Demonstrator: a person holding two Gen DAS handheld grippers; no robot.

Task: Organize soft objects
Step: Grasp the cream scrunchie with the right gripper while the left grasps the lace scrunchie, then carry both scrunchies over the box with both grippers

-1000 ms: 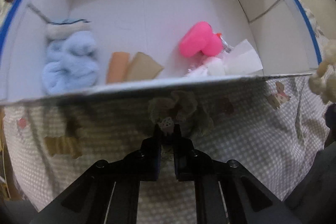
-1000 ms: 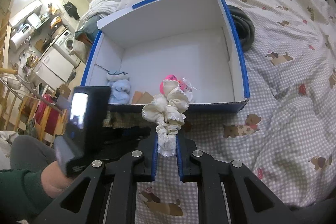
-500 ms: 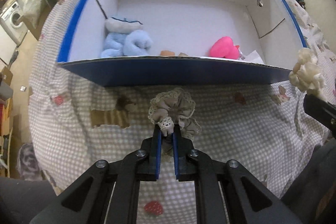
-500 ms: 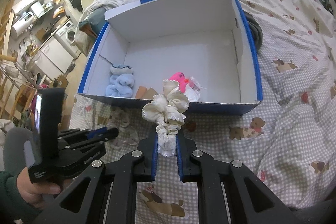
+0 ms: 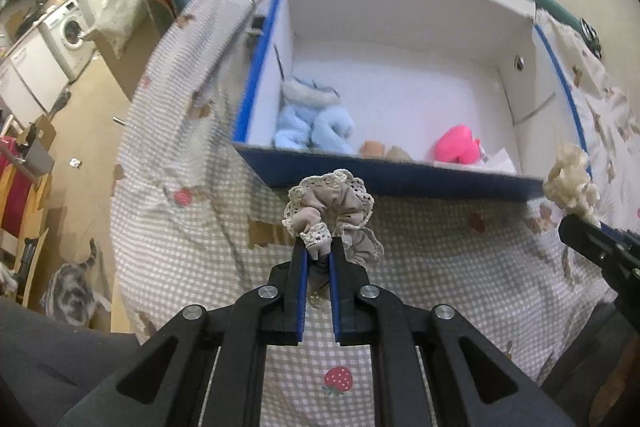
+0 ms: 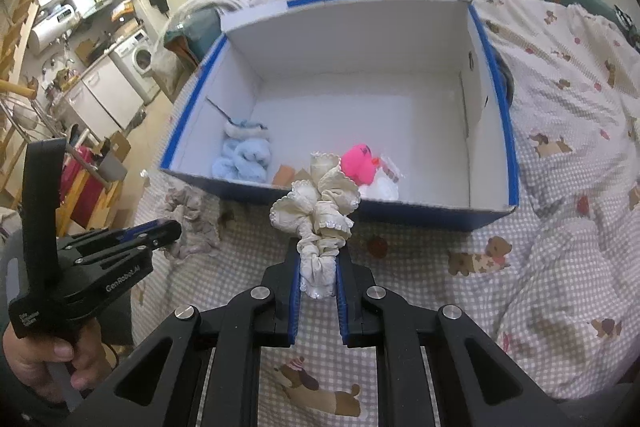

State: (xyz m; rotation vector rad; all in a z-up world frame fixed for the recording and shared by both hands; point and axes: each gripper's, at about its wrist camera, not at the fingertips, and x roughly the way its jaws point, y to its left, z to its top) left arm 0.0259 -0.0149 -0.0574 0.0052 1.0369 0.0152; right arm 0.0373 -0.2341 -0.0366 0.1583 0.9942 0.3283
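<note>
My left gripper is shut on a beige lace-edged scrunchie and holds it above the checked bedspread, in front of the blue box. My right gripper is shut on a cream scrunchie, also in front of the box. The cream scrunchie shows at the right of the left wrist view. The left gripper shows at the left of the right wrist view. Inside the box lie a light blue fluffy item, a pink toy and a white item.
The box sits on a bed with a checked dog-print cover. The bed's left edge drops to the floor. A cat sits on the floor at lower left. A washing machine and cabinets stand far left.
Both grippers have pulled back and up from the box with their scrunchies. The left view went from looking over the box rim to seeing the whole box from farther off.
</note>
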